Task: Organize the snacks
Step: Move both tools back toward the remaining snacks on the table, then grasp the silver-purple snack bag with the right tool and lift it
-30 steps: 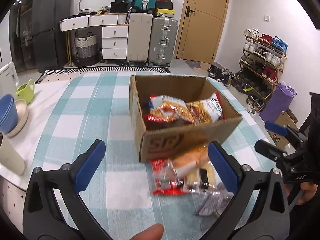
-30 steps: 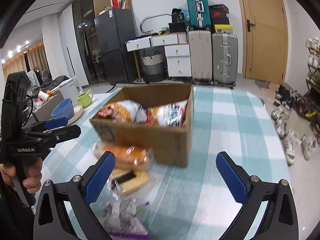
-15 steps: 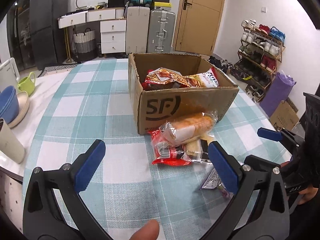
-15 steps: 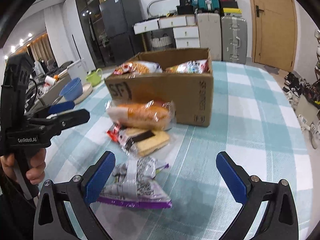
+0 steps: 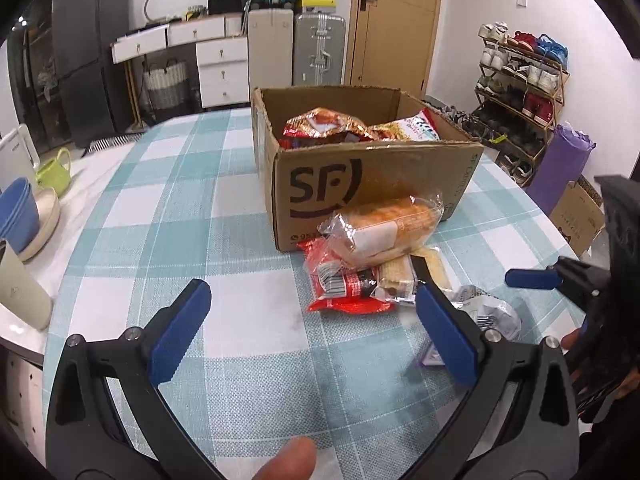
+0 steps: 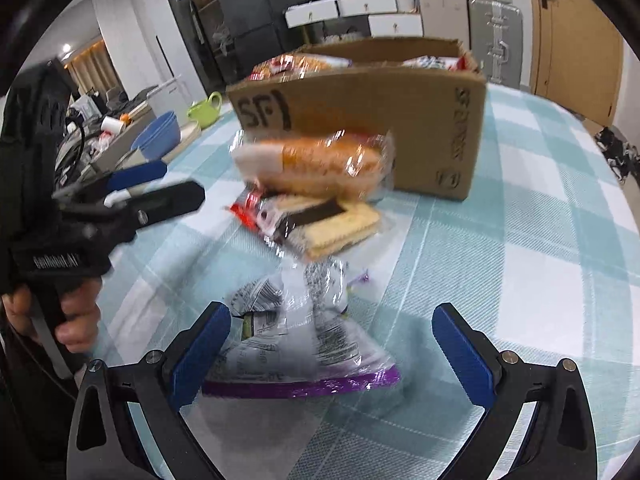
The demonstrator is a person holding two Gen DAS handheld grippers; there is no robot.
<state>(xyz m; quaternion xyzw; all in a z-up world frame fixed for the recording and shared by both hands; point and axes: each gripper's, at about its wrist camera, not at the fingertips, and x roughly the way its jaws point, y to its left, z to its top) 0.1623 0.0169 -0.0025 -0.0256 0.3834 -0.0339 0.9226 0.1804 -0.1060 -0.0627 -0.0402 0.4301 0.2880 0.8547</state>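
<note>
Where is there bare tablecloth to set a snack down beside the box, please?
Bare: the cloth left of the cardboard box, short of the blue bowls, and the cloth right of the box. Crowded: before the box, where the bread pack, wafer pack and purple-edged pack lie.

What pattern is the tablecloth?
The tablecloth has teal and white checks, clearest in the left wrist view.

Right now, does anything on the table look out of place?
Yes. Three snack packets lie outside the cardboard box: a bread roll stacked atop a red-wrapped biscuit pack, and a purple-edged packet nearer the grippers.
</note>
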